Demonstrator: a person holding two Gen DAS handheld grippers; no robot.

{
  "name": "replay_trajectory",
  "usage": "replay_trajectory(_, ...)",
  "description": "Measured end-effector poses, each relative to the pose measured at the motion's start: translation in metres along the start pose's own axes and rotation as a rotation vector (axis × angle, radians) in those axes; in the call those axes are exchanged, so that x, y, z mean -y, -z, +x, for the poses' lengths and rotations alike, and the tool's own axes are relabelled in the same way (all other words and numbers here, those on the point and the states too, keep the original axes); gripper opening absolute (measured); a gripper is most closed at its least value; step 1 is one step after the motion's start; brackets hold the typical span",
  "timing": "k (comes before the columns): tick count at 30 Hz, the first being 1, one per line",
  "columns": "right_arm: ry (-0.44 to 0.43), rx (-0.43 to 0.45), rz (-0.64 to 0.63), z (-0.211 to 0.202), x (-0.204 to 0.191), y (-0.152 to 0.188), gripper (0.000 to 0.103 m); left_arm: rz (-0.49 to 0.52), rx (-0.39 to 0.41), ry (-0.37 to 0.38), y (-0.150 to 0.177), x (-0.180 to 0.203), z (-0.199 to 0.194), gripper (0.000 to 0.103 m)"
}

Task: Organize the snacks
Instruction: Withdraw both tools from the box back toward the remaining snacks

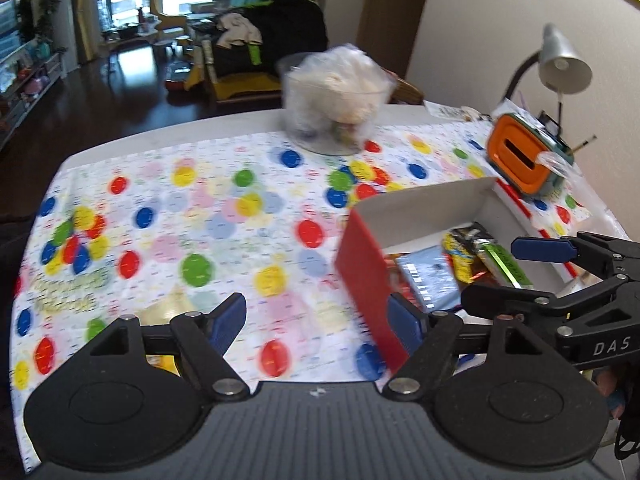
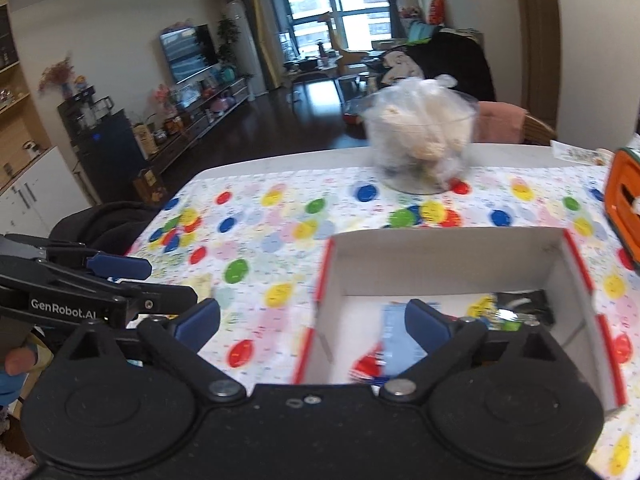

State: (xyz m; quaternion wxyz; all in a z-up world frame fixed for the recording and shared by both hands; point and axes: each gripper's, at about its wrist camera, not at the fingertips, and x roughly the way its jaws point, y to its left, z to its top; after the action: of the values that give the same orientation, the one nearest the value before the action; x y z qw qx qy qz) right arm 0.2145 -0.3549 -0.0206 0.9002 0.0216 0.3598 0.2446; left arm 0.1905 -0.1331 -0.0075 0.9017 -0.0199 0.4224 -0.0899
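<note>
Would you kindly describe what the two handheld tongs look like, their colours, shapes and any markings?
Both are matte black plastic with round pivot discs, silver rivets and blue fingertip pads. The left tongs read "GenRobot.AI" in white in the right wrist view; the right tongs read "DAS" in the left wrist view. No cables or sleeves are visible.

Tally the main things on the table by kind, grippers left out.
Red and white box: 1
Clear tub holding a bag: 1
Orange case: 1
Desk lamp: 1
Total: 4
</note>
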Motion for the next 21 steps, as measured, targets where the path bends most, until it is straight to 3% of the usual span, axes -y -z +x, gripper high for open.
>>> replay_trajectory(11,-0.067,-0.045,-0.043,0.038,-0.069,-0.004,0.103,-0.119,0.017,-0.084,0.038,-0.095,-0.031,0.083)
replay_trajectory(21,-0.076,-0.126,-0.065,0.084,-0.109,0.000,0.103,-0.270,-0.091,-0.142,0.085,-0.158,-0.019,0.083)
